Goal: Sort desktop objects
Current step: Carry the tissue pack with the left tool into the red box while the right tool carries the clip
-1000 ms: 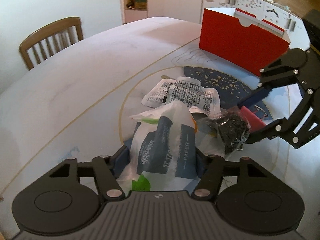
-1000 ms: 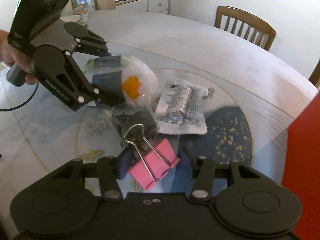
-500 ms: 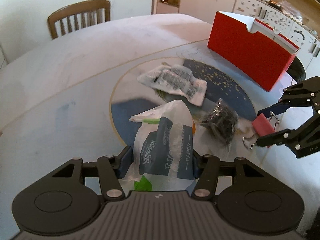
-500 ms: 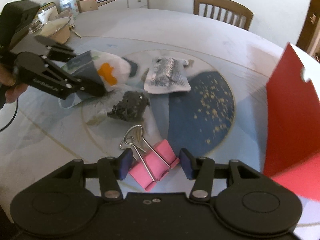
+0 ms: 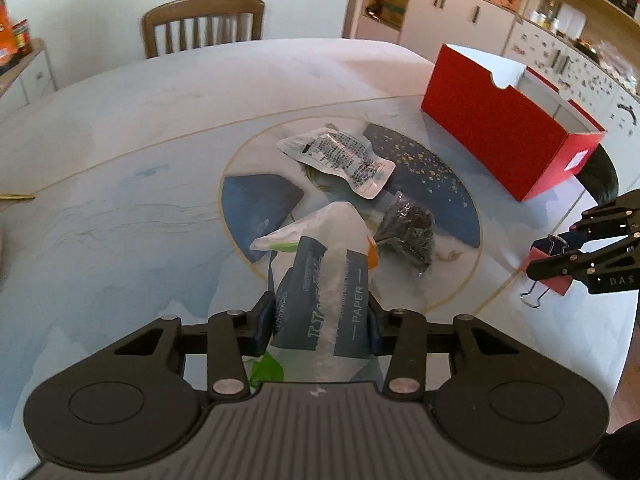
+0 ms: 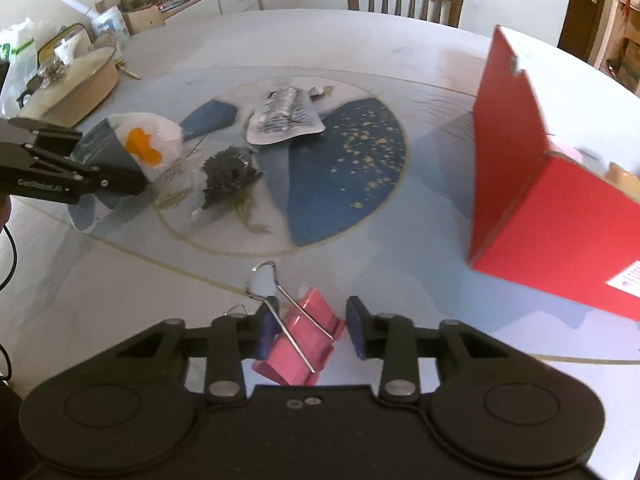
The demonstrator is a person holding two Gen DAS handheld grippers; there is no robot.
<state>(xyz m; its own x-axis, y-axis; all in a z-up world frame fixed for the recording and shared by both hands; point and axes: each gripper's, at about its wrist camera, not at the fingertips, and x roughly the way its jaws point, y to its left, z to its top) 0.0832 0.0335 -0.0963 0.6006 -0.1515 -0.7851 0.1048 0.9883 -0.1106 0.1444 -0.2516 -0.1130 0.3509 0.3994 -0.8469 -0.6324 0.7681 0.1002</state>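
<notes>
My left gripper is shut on a white and grey tissue pack, its jaws still closing on the soft wrapper; in the right wrist view the tissue pack hangs at the left. A pink binder clip sits between the closing fingers of my right gripper, off the table, its wire handles pointing forward. In the left wrist view the right gripper is at the far right, near the open red box. A silver sachet and a dark crumpled bag lie on the round table pattern.
The red box stands open-topped at the right of the table. A lidded pot and bags sit at the far left edge. A wooden chair stands behind the table. Cabinets line the back wall.
Both grippers have drawn back from the pile and apart, each carrying its item. The right one has moved with the clip toward the red box. Both pairs of jaws have narrowed.
</notes>
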